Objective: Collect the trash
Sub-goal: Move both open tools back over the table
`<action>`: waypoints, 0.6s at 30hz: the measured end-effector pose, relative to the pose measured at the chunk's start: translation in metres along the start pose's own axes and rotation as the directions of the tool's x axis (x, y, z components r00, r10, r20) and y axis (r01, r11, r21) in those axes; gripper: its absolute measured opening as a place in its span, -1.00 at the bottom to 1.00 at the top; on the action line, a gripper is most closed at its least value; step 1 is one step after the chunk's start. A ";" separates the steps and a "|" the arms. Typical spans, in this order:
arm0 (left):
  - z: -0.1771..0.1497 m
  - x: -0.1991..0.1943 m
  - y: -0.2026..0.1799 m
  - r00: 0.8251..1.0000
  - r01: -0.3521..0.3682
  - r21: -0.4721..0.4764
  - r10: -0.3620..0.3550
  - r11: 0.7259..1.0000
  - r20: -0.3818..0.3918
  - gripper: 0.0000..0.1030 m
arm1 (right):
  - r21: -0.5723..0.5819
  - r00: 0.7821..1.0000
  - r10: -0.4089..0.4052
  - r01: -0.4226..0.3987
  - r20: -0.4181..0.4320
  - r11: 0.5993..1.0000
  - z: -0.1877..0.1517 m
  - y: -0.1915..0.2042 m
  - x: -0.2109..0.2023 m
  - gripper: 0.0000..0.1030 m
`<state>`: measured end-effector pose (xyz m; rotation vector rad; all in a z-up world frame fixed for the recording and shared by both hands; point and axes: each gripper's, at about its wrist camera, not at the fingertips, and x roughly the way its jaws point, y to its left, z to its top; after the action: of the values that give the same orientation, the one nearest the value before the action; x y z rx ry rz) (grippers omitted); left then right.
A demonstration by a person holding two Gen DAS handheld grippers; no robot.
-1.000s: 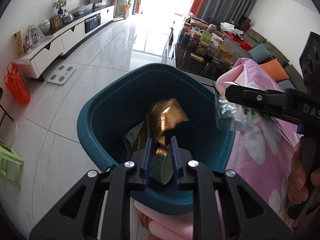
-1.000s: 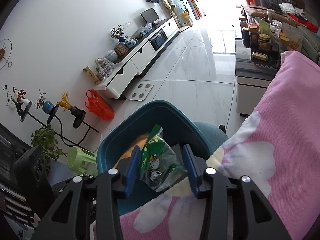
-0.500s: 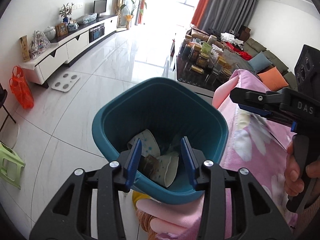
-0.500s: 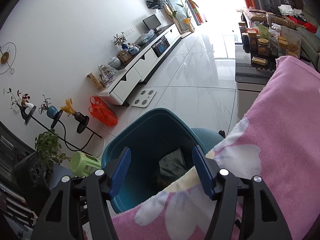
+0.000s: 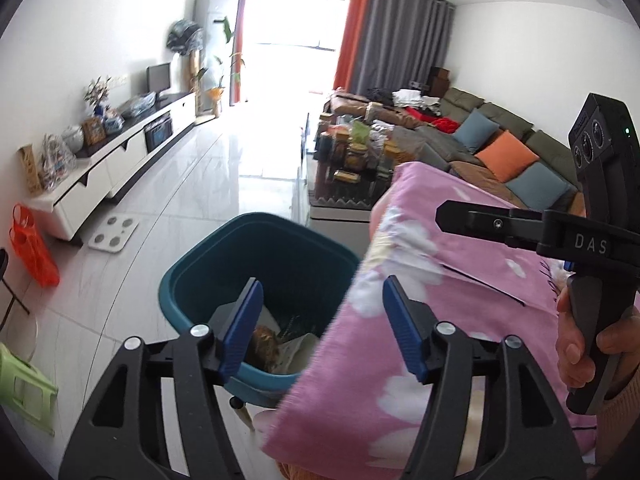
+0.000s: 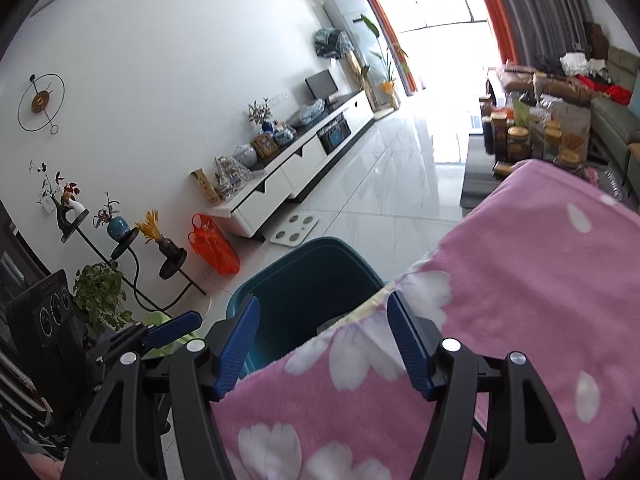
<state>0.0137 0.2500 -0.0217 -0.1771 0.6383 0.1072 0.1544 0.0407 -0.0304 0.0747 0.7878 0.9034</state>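
**Both grippers wide open over the teal bin**

The pink floral blanket [image 5: 460,320] fills the right side of the room here, draped over a raised surface whose edge hangs just beside the teal trash bin [image 5: 208,256]. The bin stands on the white tiled floor [image 5: 168,216], and from the right side its dark inside is partly hidden by the blanket edge [image 6: 520,300].

Down in the bin lies the trash: a brown-gold wrapper [image 5: 262,346] against the near wall, with pale paper scraps [image 5: 296,354] touching it.

The left gripper [image 5: 322,320] hangs above the near rim, jaws spread wide, nothing between them. The right gripper [image 6: 324,334] sits over the blanket edge, its 2 blue fingers [image 6: 406,344] equally far apart and empty.
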 end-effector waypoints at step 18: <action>-0.019 0.008 -0.184 0.930 0.366 0.282 -0.346 0.887 -0.120 0.30 | 0.164 0.908 -0.383 0.357 0.170 0.920 -0.098 -0.095 -0.205 0.36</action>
<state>0.0369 0.0668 -0.0172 -0.0013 0.6712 -0.3535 0.0814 -0.1938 -0.0176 0.1225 0.6434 0.4729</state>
